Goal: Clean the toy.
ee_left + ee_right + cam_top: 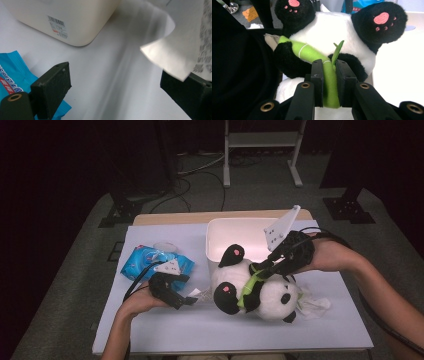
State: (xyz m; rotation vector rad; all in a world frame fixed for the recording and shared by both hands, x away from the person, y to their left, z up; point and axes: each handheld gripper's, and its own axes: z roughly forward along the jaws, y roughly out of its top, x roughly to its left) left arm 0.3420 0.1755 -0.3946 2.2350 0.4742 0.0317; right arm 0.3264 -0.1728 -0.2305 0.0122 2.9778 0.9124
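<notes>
Two grippers ours, right gripper (329, 75) pinching our plush panda's (260, 290) green bamboo stalk (322, 65) beside the white bin (220, 227), left gripper (115, 87) spread wide, white sheet (175, 50) resting on one jaw

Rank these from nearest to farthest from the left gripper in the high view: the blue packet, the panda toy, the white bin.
From the left gripper:
1. Blue packet, just behind it.
2. Panda toy, to its right.
3. White bin, farther back and right.
</notes>
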